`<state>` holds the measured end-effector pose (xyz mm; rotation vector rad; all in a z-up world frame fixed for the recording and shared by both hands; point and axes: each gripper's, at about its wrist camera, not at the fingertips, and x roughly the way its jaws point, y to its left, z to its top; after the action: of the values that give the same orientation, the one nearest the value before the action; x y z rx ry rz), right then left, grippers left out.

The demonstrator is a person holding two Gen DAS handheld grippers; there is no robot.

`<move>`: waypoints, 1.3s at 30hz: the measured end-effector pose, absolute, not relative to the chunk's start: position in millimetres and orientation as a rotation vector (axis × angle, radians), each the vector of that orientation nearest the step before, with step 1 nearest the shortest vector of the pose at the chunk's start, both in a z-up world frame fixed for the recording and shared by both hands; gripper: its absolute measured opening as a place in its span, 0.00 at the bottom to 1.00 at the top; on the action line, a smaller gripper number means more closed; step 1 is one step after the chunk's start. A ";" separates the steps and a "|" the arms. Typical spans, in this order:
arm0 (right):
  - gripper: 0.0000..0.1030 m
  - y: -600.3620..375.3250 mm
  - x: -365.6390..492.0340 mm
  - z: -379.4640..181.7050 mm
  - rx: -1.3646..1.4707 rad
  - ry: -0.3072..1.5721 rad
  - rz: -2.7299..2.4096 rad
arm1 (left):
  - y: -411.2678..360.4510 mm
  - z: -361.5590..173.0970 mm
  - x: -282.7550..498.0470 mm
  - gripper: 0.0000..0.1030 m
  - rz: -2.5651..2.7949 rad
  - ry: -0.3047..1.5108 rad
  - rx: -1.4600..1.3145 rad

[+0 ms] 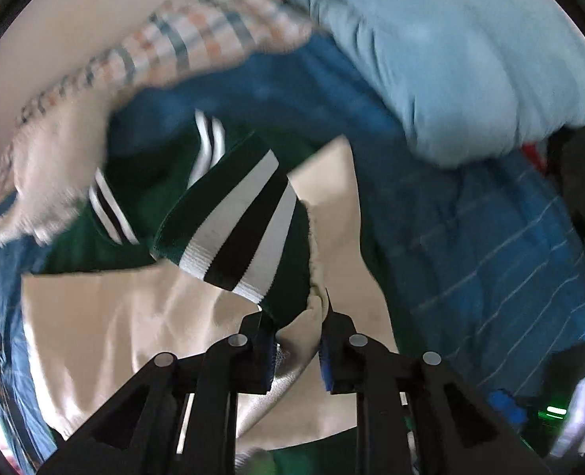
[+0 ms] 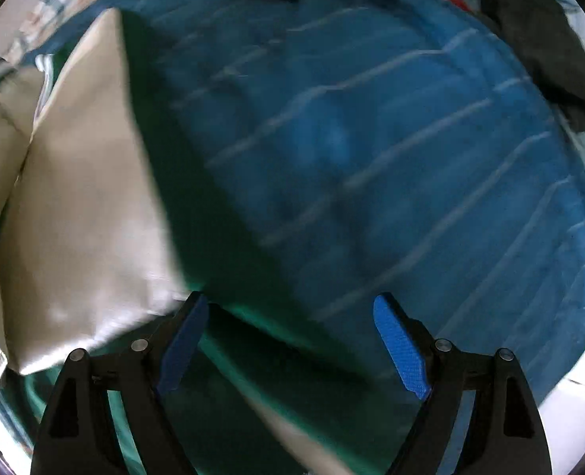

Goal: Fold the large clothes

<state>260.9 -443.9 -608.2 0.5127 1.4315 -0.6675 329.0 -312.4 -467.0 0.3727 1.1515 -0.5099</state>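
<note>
Green-and-cream jacket mid-fold on the bed

The left gripper [image 1: 296,340] pinches the jacket [image 1: 142,316] by its cream edge near the striped cuff [image 1: 237,229]; the right gripper [image 2: 290,340] hangs agape, empty, above the blue bedspread [image 2: 371,138]. That thin pinch could slip, undoing the fold. No writing is legible.

A blue striped bedspread [image 2: 391,126] bears the green-and-cream jacket [image 1: 106,316].

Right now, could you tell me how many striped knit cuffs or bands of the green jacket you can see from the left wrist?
3: a large one centre frame, two smaller beyond it; others may be hidden.
</note>
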 end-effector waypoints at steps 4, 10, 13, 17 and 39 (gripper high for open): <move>0.84 -463.0 238.5 -597.0 0.617 1.416 -0.618 | -311.0 -472.7 330.6 0.84 -0.530 1.195 0.320; 0.84 -482.2 226.4 -564.3 0.770 1.357 -0.532 | -262.1 -439.5 322.7 0.94 -0.541 1.211 0.234; 0.84 -482.8 239.1 -555.7 0.818 1.342 -0.438 | -207.4 -425.5 312.6 0.94 -0.419 1.193 0.243; 0.84 -445.1 276.1 -568.4 0.583 1.488 -0.354 | -119.5 -441.4 305.6 0.94 -0.127 1.157 0.364; 0.56 -486.2 282.2 -616.5 0.627 1.513 -0.527 | 24.2 -560.5 357.0 0.96 0.322 1.350 0.369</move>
<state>282.2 -486.2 -616.5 0.6266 1.5134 -0.5268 357.0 24.2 -560.5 0.3690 1.3497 0.3223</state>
